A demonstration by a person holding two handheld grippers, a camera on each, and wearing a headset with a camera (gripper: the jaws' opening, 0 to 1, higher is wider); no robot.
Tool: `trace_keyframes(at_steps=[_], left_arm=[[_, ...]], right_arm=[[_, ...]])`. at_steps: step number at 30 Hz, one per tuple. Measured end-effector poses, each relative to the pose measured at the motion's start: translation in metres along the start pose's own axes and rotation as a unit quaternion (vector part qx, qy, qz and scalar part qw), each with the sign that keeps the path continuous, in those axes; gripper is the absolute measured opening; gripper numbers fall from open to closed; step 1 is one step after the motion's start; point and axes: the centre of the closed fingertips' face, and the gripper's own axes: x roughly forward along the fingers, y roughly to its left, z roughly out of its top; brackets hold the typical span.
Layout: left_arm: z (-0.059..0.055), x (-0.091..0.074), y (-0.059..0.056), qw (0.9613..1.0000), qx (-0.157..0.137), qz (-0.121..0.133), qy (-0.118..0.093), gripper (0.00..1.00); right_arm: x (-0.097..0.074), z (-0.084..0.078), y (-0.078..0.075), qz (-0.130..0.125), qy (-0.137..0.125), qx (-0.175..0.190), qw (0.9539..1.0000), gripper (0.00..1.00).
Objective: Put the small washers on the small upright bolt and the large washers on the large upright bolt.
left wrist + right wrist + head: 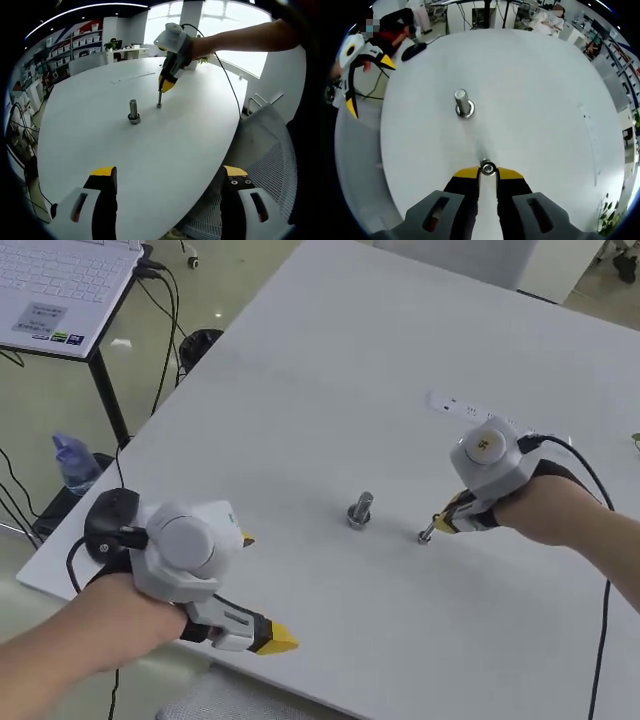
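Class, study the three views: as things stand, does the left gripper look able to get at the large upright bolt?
Probably yes. Bare table lies between the left gripper, fingers open, and the large bolt; the right gripper sits aside at the small bolt, not across that path.

Bright, even light falls on the white tabletop point(330, 370), and shadows there are faint. Beyond the tabletop the windows point(227, 17) blow out. Both gripper views bend at the edges.
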Motion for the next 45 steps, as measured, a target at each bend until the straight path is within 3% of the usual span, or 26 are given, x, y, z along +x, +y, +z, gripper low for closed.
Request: trace_keyframes(at_steps=[12, 18, 24, 45], left_arm=[[-0.001, 0.001, 0.005, 1.0000, -0.002, -0.001, 0.004, 0.83], [0.007, -0.001, 0.006, 1.0000, 0.001, 0.004, -0.006, 0.84], [0.008, -0.001, 0.007, 0.9999, 0.000, 0.005, -0.009, 0.85], [-0.001, -0.008, 0.010, 0.9999, -0.009, 0.010, -0.005, 0.80]], right_arm=[[0.008, -0.002, -0.002, 0.004, 0.008, -0.006, 0.9999, 0.13], [0.013, -0.004, -0.002, 0.006, 0.014, -0.011, 0.9998, 0.13], [0.020, -0.005, -0.001, 0.008, 0.018, -0.018, 0.9997, 0.13], [0.042, -0.014, 0.005, 0.017, 0.033, -0.023, 0.9990, 0.13]])
